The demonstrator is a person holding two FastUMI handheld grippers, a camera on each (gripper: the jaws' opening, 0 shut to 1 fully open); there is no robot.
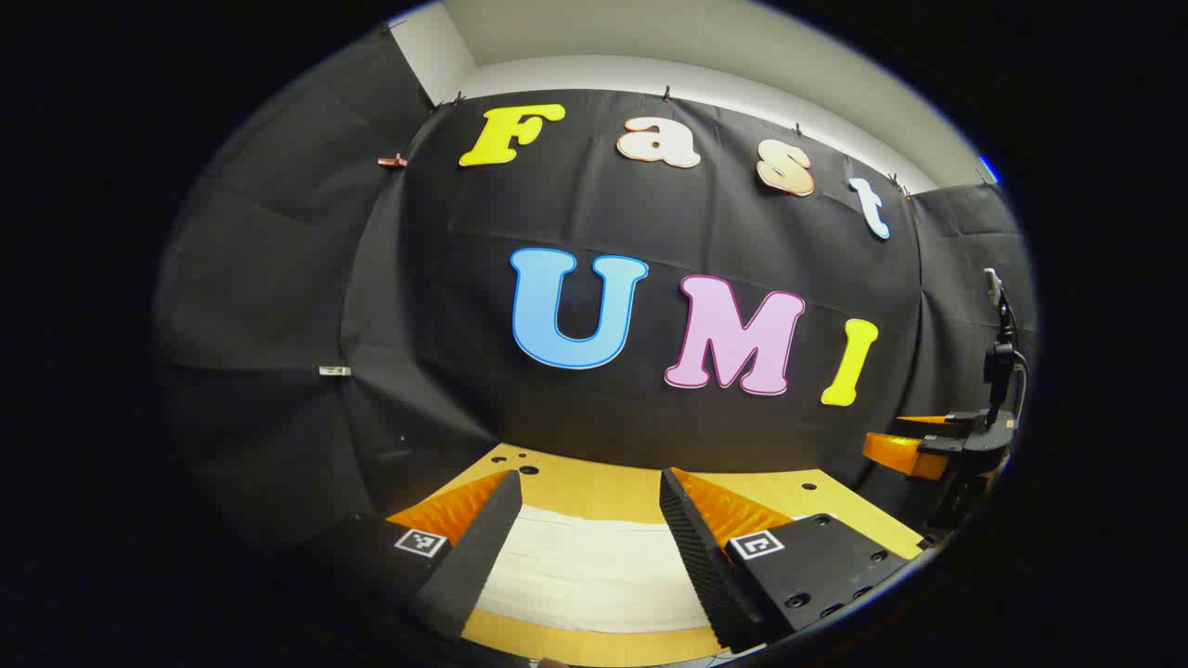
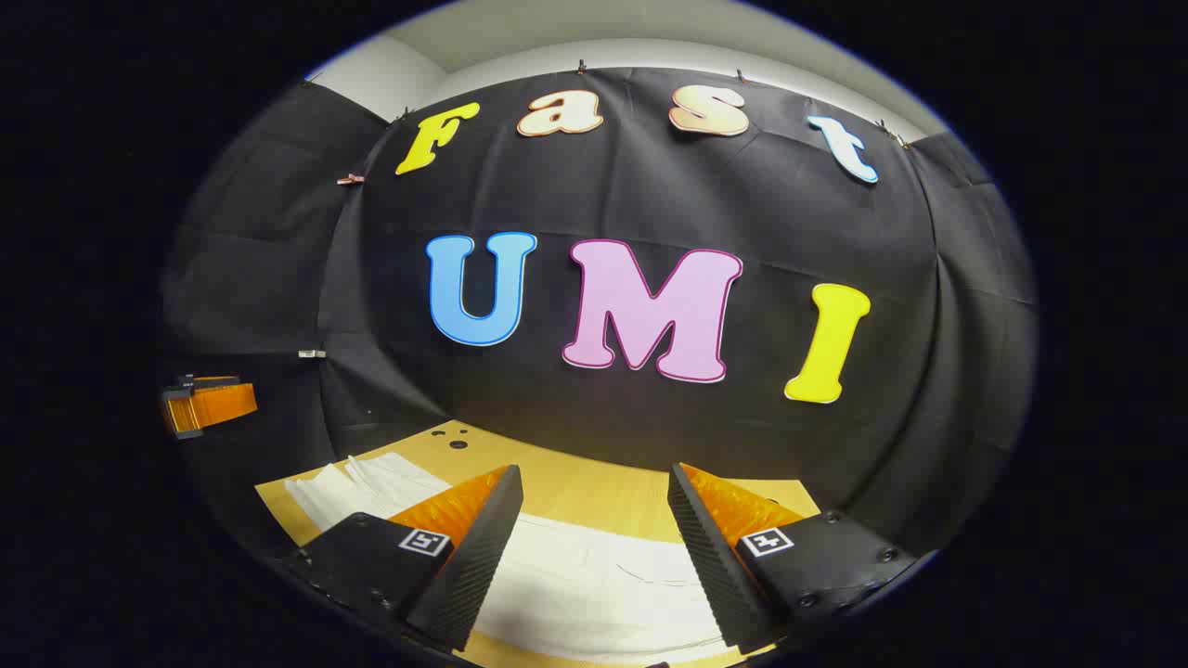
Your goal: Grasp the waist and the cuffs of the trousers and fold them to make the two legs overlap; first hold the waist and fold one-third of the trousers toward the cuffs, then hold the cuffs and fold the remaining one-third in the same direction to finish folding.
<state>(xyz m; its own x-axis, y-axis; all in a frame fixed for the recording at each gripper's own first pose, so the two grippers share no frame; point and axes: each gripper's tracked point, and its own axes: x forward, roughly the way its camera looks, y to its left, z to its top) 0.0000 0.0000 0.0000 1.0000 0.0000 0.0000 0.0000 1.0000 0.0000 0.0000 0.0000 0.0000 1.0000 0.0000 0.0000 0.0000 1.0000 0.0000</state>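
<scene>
Below both cameras, closest in, the white trousers (image 1: 594, 571) lie flat on the yellow desk (image 1: 603, 492); the left claw (image 1: 585, 547) hangs above them with fingers spread and nothing between; the right claw (image 2: 594, 557) likewise gapes over the cloth, holding nothing; farther off stands the black cloth wall. No fold looks begun, I judge; next, each claw must drop and pinch waist and cuffs.

White trousers (image 2: 594, 580) lie flat on a light wooden table (image 2: 575, 487) (cloth faintly ribbed and creased), one end bunched into folds toward the table's far left corner.
</scene>
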